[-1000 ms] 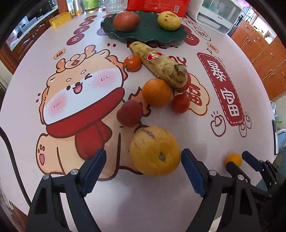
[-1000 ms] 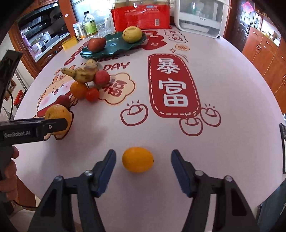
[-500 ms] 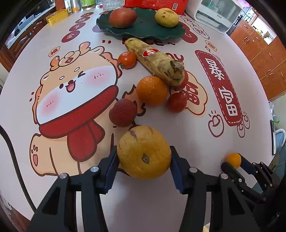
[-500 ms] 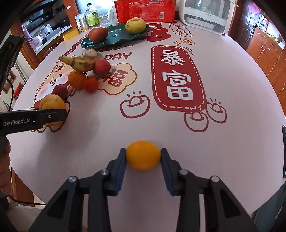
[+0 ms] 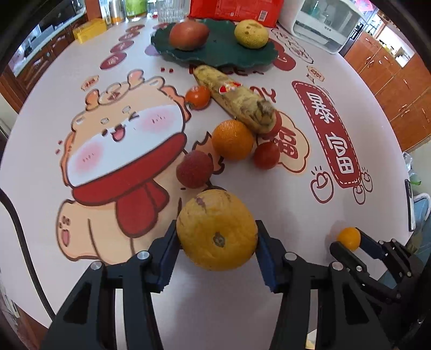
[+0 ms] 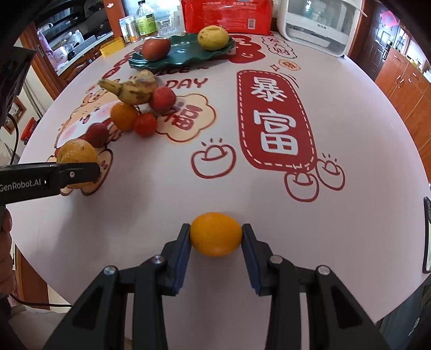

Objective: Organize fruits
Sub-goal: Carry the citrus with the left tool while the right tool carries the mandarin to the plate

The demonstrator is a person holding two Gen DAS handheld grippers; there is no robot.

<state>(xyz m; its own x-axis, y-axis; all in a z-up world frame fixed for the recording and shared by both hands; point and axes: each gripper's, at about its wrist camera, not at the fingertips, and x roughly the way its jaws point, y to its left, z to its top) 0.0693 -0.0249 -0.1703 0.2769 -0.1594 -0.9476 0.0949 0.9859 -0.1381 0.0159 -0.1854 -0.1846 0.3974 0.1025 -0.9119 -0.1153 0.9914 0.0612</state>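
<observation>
Both grippers are occupied. The left gripper (image 5: 216, 242) is clamped on a large yellow-orange fruit (image 5: 216, 228), mottled with brown marks, its blue pads (image 5: 167, 258) pressed to either side; the fruit sits at the near edge of the round table (image 5: 54, 80), over the cartoon print's lower corner. Whether it is clear of the surface cannot be told.

The right gripper (image 6: 216, 237) pinches a small orange citrus (image 6: 216, 233) between its pads, near the table's front edge, well apart from the other fruit.

Loose cluster mid-table — a red bumpy fruit (image 5: 194, 169) just behind the big one, then an orange (image 5: 232, 139), a red tomato (image 5: 266, 155) beside it, and a spotted banana (image 5: 237, 101) with a sticker lying across, its stem end resting over another red fruit (image 6: 162, 98). A second tomato (image 5: 197, 97) sits beside the banana's far end.

Far side — a dark green wavy-edged plate (image 5: 223, 58) holding a reddish fruit (image 5: 189, 35) and a yellow pitted fruit (image 5: 251, 33), apart from each other. Behind it, a red package (image 5: 237, 10) and a white appliance (image 5: 323, 27).
</observation>
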